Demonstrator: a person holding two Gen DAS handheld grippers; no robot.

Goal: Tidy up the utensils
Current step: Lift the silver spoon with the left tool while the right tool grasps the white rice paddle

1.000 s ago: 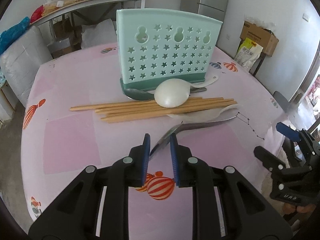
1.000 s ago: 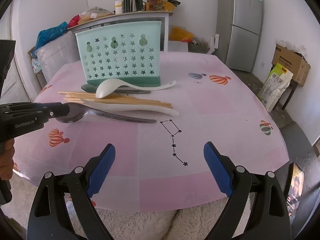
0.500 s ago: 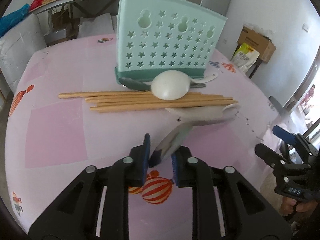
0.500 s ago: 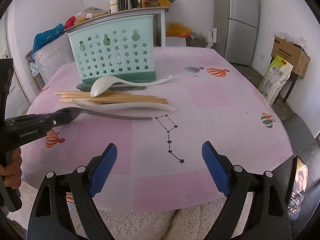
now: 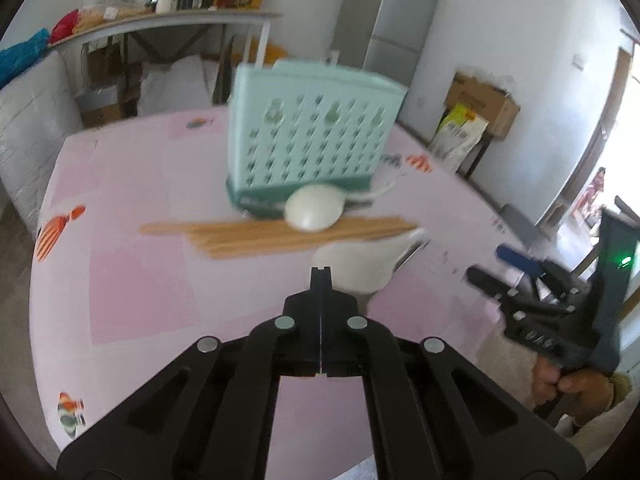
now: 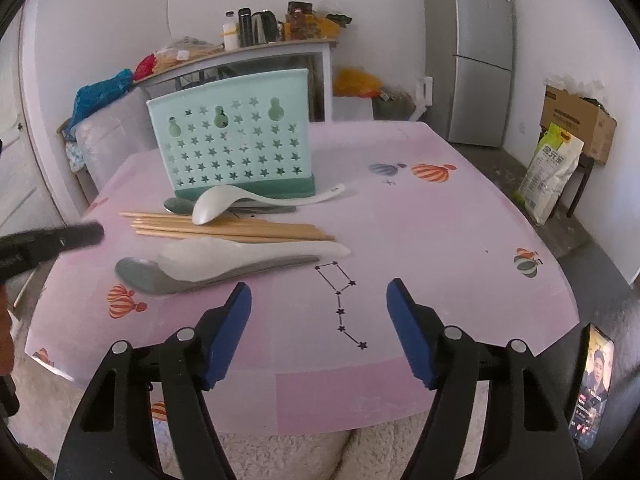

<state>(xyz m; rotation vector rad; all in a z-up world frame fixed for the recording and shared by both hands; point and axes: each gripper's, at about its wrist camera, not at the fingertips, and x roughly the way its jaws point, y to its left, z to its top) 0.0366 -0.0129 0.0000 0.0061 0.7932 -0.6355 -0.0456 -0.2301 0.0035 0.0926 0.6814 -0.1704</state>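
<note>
Looking along your right claw (image 6: 319,330), you see its blue pads spread wide with nothing between them, hovering over the near edge of the pink tabletop (image 6: 440,240). Just beyond it lies the metal spoon (image 6: 160,276), flat, its long axis running left to right, the grey bowl pointing to the left and the handle to the right. A white ceramic spoon (image 6: 248,254) lies partly on top of it, in the same direction. Your left claw (image 5: 321,276) is pressed together and holds nothing; in the right wrist view its black tip hangs above and left of the metal spoon's bowl, apart from it. Behind these, the wooden chopsticks (image 6: 224,229) lie in a loose bundle, also left to right. A second white spoon (image 6: 256,202) rests across them, over another metal spoon (image 6: 180,205). Farthest stands the mint green utensil holder (image 6: 232,140), upright, with star-shaped holes.
</note>
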